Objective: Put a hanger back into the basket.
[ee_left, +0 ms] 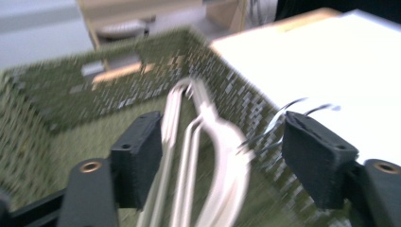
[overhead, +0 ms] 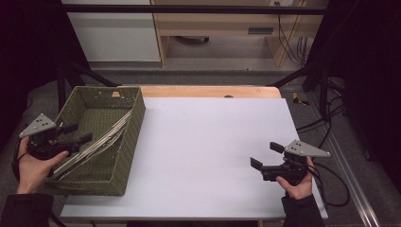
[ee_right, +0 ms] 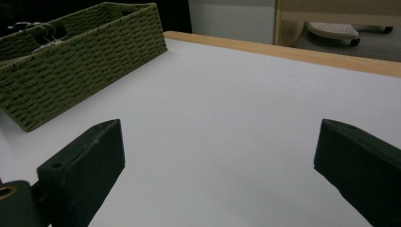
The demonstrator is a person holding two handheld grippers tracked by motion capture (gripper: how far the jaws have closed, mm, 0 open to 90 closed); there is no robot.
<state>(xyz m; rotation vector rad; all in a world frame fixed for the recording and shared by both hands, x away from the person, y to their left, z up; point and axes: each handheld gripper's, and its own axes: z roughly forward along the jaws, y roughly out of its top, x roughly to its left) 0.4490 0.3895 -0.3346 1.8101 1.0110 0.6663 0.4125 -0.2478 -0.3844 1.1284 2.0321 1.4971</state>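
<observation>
A green woven basket (overhead: 137, 123) stands at the left of the white tabletop (overhead: 213, 142). Several pale clothes hangers (overhead: 104, 139) lie slanted in it, their wire hooks resting on the right wall. My left gripper (overhead: 78, 133) hovers over the basket's near left part with its jaws wide apart. In the left gripper view the hangers (ee_left: 222, 142) run between and below the jaws of the left gripper (ee_left: 222, 161), and neither pad presses on them. My right gripper (overhead: 265, 155) is held open low over the bare tabletop at the near right, with nothing between the jaws of the right gripper (ee_right: 220, 156).
The basket (ee_right: 71, 66) with the hanger hooks (ee_right: 40, 30) lies to the far left of the right gripper. A wooden table edge (overhead: 208, 91) runs behind the white surface. Cables (overhead: 326, 127) and a metal frame stand to the right of the table.
</observation>
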